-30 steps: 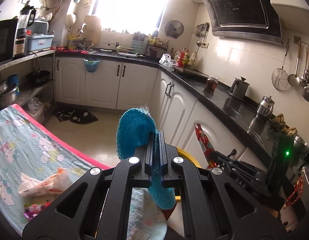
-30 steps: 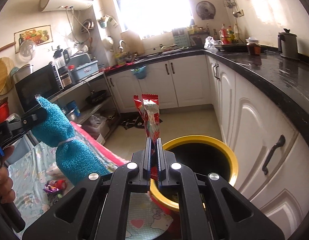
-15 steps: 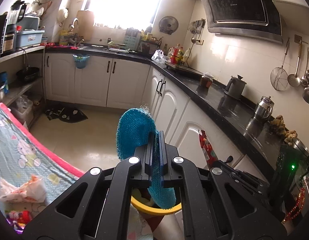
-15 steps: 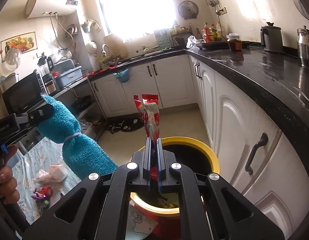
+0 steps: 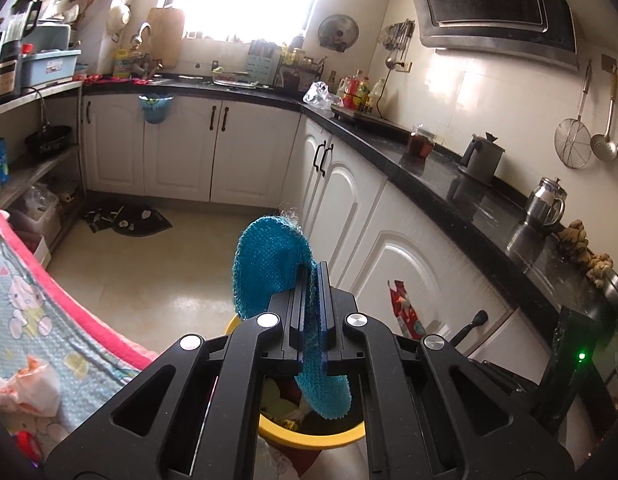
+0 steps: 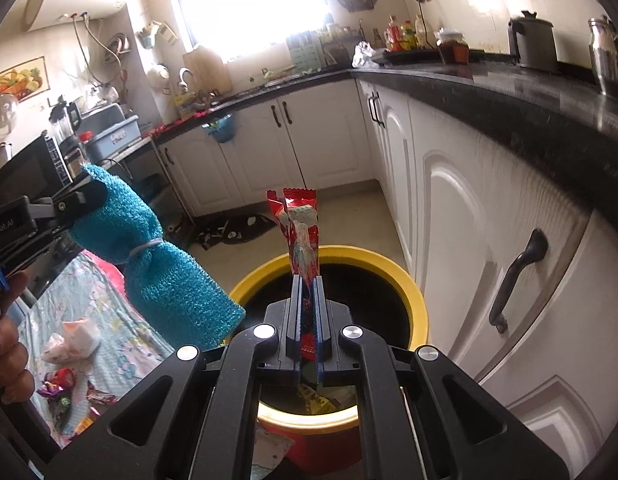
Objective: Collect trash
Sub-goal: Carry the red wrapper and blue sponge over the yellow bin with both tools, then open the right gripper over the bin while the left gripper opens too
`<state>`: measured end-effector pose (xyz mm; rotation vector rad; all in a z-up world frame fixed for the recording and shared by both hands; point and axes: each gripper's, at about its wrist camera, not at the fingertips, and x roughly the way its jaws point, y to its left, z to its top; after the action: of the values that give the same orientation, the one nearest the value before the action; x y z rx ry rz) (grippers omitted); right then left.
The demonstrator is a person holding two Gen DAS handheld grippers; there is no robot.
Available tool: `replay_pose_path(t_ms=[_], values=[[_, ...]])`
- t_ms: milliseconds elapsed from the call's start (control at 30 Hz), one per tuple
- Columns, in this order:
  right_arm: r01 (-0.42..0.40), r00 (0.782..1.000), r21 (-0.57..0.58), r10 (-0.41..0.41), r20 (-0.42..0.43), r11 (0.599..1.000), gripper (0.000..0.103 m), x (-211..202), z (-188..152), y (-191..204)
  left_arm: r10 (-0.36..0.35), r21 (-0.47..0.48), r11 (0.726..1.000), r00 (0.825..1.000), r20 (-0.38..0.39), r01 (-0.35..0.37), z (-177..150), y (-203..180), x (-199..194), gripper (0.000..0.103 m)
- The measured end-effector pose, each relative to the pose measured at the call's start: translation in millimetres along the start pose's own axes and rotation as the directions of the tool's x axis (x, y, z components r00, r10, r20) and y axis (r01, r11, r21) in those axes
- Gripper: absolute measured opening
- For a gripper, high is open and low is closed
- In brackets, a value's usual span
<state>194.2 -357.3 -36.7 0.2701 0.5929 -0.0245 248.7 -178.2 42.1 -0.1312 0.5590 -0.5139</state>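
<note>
My left gripper [image 5: 311, 280] is shut on a teal knitted cloth [image 5: 269, 264] tied in the middle; the cloth [image 6: 157, 264] hangs beside the rim of the yellow trash bin [image 6: 417, 300] in the right wrist view. My right gripper [image 6: 307, 284] is shut on a red snack wrapper [image 6: 299, 232] that stands upright above the bin's opening. The bin [image 5: 309, 436] sits under the left gripper, with trash inside. The wrapper [image 5: 405, 308] also shows at the right of the left wrist view.
A table with a cartoon-print cloth [image 6: 109, 344] holds a crumpled tissue [image 6: 75, 340] and candy wrappers [image 6: 61, 384]. White cabinets [image 6: 469, 240] with dark handles and a black countertop [image 6: 529, 108] run along the right. A person's hand [image 6: 7, 356] holds the left gripper.
Both grippers have moved toward the bin and lower; the bin now lies under them and looks larger. The table has slid to the left in the left wrist view.
</note>
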Motion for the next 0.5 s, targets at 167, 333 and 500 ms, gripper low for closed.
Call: replay_pose_path(t_ms=[167,333,500], values=[[0.010,0.998,0.006,-0.009,-0.057,1.000,0.005,26,-7,-7,0.001,-0.017,1.000,1.000,-0.026,-0.001,-7,4,19,0.002],[0.015,0.994,0.010,-0.014,-0.111,1.000,0.005,49,-15,-10,0.002,-0.034,0.999,0.999,-0.053,-0.004,-15,9,36,0.002],[0.014,0.988,0.012,-0.012,-0.156,1.000,0.005,70,-25,-13,0.004,-0.056,0.998,0.996,-0.086,-0.009,-22,17,52,0.002]])
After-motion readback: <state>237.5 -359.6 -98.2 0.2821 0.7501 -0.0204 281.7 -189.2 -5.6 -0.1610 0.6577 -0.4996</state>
